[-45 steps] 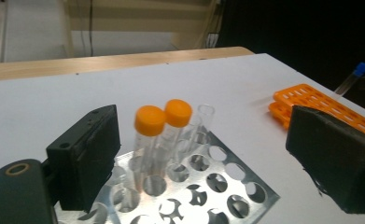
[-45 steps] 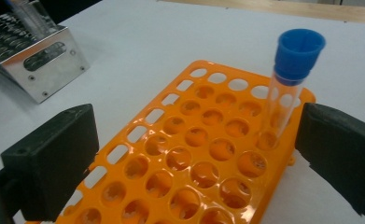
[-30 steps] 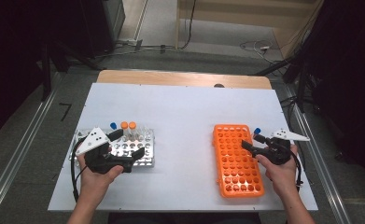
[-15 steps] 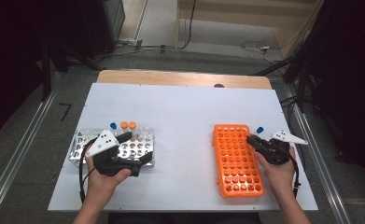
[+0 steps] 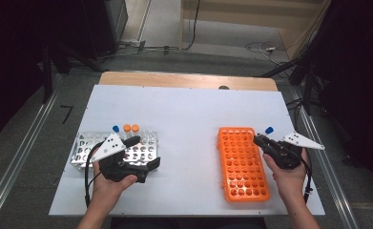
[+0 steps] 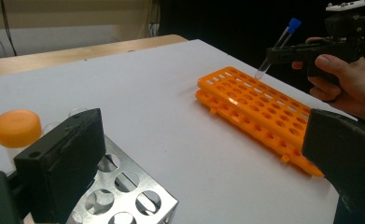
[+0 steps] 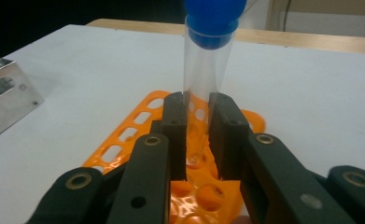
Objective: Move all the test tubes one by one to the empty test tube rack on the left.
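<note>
White tabletop (image 5: 189, 114) carries an orange rack (image 5: 243, 162) and a metal rack (image 5: 84, 148). A blue-capped tube (image 7: 208, 70) is clamped by the right gripper (image 5: 259, 139) above the orange rack's far corner (presumably for insertion). The left gripper (image 5: 146, 152) is held wide open, empty, over the metal rack.

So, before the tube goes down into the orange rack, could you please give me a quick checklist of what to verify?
1. Right tool shut on the blue-capped tube: ok, both jaws press its glass.
2. Blue cap on the tube: ok.
3. Tube bottom over the orange rack: ok, it hangs above the far end.
4. Tube lined up with one hole: cannot tell; it leans in the left gripper view.
5. Rack holes free beneath: ok, all visible holes are empty.
6. Left tool out of the way: ok, it sits open at the metal rack, across the table.
</note>
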Available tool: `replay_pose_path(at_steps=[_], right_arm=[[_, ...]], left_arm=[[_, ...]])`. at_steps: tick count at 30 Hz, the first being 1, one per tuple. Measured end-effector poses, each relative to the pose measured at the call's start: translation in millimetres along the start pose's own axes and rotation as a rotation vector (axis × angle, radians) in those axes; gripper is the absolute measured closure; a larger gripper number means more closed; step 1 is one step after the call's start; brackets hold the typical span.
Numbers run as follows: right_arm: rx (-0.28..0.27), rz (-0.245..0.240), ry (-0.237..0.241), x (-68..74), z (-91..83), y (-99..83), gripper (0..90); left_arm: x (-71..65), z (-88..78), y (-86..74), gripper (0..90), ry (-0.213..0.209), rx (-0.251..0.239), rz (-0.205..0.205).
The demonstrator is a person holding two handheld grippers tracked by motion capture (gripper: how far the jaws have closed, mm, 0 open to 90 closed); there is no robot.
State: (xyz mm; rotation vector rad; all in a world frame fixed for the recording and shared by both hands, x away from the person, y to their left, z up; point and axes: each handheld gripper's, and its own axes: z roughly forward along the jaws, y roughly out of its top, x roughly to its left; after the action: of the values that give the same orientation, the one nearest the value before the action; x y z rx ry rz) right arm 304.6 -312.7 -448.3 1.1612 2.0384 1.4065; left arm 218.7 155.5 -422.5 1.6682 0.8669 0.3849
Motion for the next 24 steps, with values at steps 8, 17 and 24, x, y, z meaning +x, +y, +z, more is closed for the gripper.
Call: replay_pose_path(at_steps=[8,17,24], right_arm=[[0.023,-0.033,0.110,26.7,5.8,4.0,75.1],[0.050,-0.080,0.234,62.7,11.7,7.0,75.2],[0.079,-0.126,0.320,91.8,16.7,6.8,75.1]], left_arm=[[-9.2,8.5,1.5,0.2,-0.044,0.004,0.004],[-24.4,20.9,2.5,1.9,-0.097,0.017,0.023],[-39.1,33.1,2.4,4.4,-0.149,0.034,0.035]])
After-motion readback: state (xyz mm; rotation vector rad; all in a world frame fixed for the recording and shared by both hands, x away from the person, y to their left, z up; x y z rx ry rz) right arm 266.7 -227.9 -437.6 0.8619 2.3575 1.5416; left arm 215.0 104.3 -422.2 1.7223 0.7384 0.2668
